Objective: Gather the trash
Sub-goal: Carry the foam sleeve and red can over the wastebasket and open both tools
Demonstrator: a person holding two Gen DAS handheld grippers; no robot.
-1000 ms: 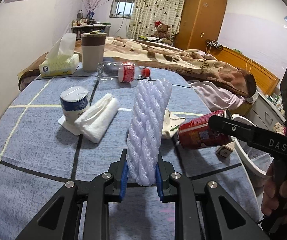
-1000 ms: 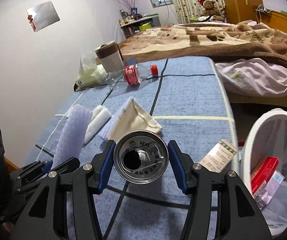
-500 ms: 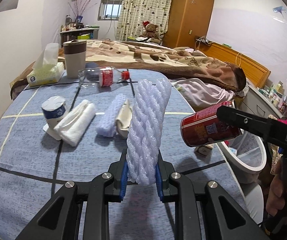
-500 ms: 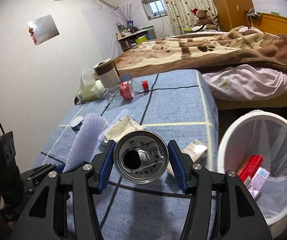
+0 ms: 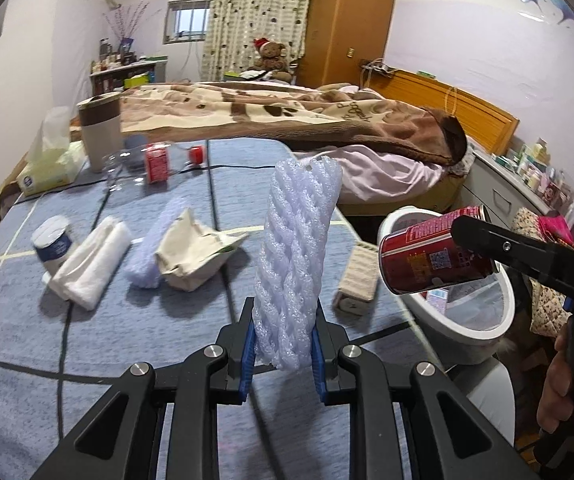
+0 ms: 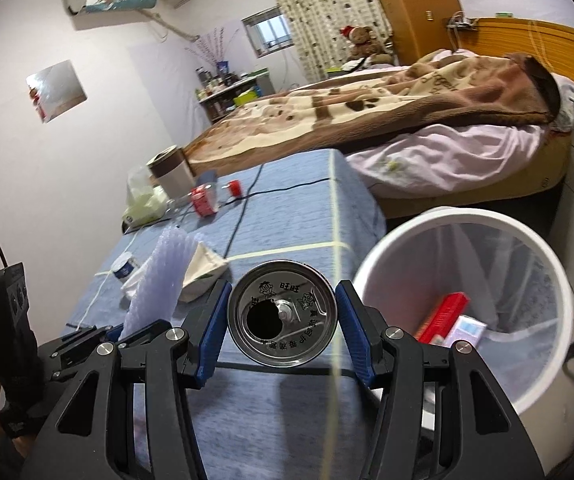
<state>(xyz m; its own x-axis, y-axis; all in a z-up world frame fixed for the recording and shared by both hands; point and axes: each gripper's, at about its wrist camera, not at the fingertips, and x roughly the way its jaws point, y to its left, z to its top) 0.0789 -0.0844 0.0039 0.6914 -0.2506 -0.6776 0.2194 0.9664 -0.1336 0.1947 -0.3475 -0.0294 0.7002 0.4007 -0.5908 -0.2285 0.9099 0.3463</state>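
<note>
Both hand-held grippers had swung sideways from over the desk's middle toward its right edge, bringing the white bin [image 6: 463, 236] far more fully into view. The left hand-held gripper [image 5: 283, 354] pinched the foam fruit net [image 5: 297, 264] upright between its pads; the right hand-held gripper [image 6: 281, 332] clamped the red can [image 5: 433, 254] on its sides, open end toward the camera. The can hung at the bin's near rim, apparently just short of the opening. The carry-to-bin step looked in hand; next, each piece needed bringing over the opening before the jaws spread. A crumpled wrapper [image 5: 191, 248], small carton [image 5: 357, 280] and bottle [image 5: 155, 162] remained on the desk.
</note>
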